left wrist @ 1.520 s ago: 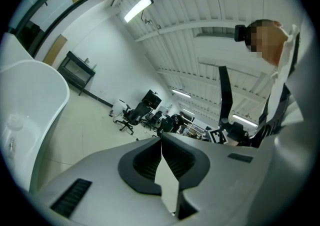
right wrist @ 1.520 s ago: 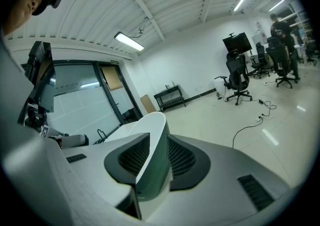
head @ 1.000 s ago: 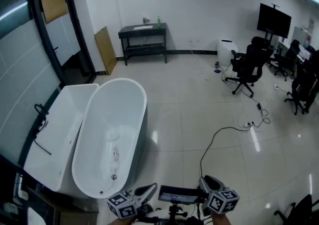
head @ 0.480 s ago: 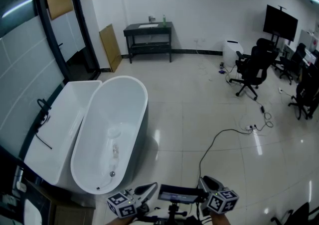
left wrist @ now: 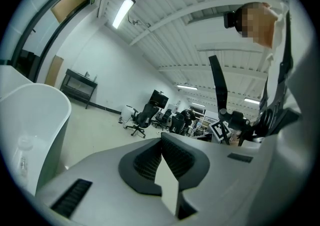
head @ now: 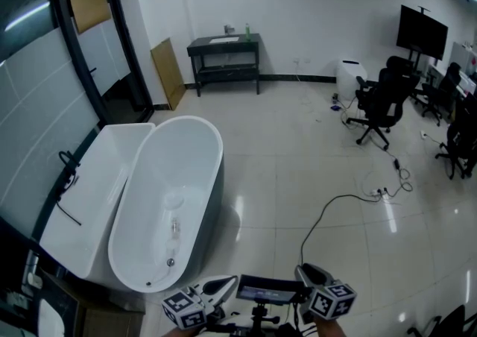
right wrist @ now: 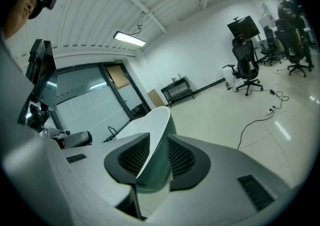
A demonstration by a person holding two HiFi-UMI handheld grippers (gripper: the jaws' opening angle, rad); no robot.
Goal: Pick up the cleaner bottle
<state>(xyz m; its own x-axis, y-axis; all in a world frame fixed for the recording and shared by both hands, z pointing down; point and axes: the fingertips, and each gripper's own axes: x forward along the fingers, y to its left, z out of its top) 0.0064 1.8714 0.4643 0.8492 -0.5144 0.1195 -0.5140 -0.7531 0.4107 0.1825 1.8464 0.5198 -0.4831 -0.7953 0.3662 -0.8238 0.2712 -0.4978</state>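
Observation:
A small green bottle (head: 247, 28) stands on the black table (head: 223, 46) against the far wall, well across the room from me. My left gripper (head: 221, 283) and right gripper (head: 311, 274) show at the bottom edge of the head view, side by side above the floor. In the left gripper view my left gripper (left wrist: 161, 140) has its ribbed pads meeting at the tips, with nothing in them. My right gripper (right wrist: 157, 137) shows only a slim gap between its pads, also with nothing held. The black table (right wrist: 181, 89) is tiny and distant in that view.
A white oval bathtub (head: 197, 130) stands to the front left, with a rectangular tub (head: 112, 134) beside it along the glass wall. A black cable (head: 328, 205) runs over the tiled floor. Office chairs (head: 376, 104) and a screen (head: 423, 27) fill the right side.
The head view has drifted: the tubs and the far table now sit a little further right in the picture. Both grippers keep the same spot at the bottom edge, jaws unchanged.

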